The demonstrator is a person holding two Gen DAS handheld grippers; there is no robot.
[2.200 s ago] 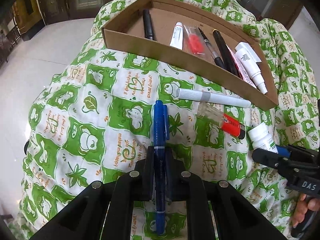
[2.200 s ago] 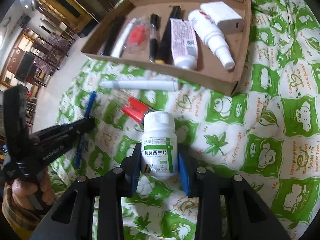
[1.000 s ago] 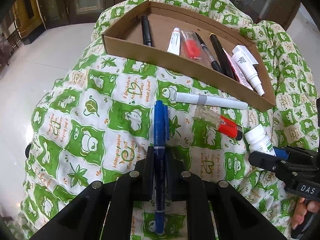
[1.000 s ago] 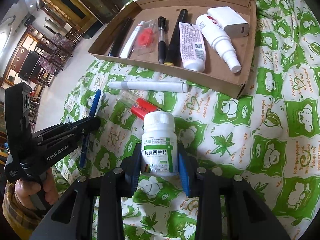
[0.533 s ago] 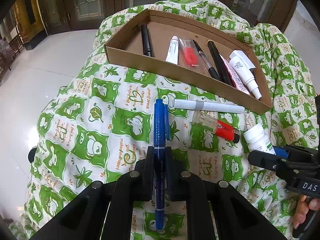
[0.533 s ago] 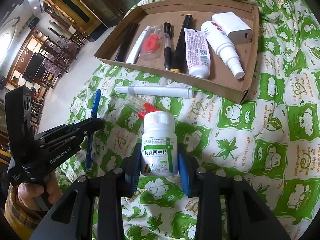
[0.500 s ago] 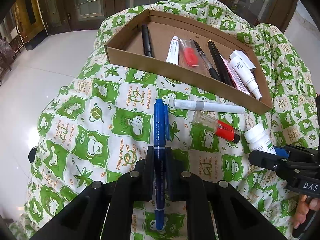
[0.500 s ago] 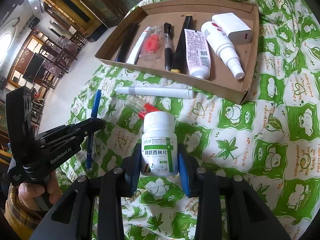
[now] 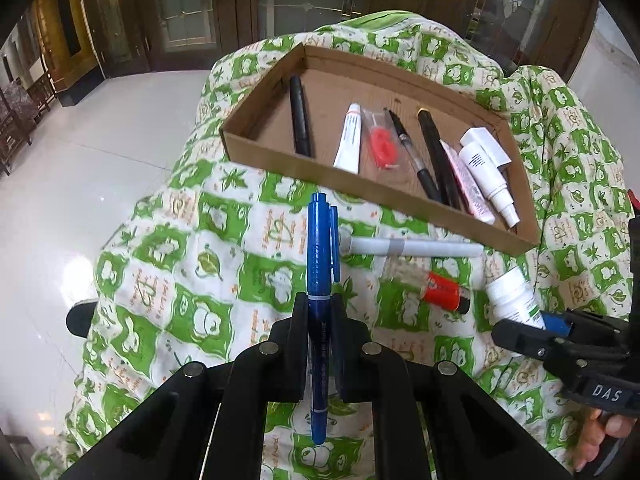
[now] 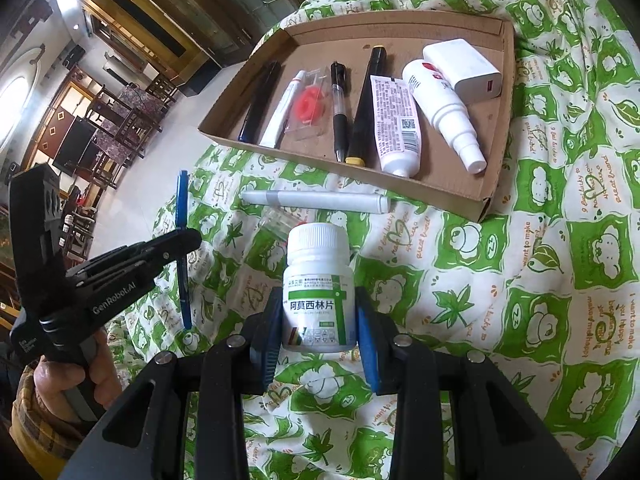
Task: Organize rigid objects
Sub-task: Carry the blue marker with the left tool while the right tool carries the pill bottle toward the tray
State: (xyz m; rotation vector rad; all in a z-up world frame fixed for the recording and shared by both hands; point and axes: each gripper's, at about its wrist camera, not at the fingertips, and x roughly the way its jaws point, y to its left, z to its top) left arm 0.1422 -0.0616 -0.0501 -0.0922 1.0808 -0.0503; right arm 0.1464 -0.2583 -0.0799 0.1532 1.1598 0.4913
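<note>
Currently, the left gripper (image 9: 319, 322) clamps a blue plastic pen (image 9: 319, 264); the right gripper (image 10: 318, 322) clamps a white pill bottle (image 10: 318, 288). Both hover over green-and-white patterned cloth (image 10: 520, 280) near the brown cardboard tray (image 10: 494, 160), with glossy white floor tiles (image 9: 80, 200) beyond.

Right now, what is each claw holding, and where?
Left claw grips the blue pen mid-barrel; right claw clamps the white pill bottle by its labelled sides.
</note>
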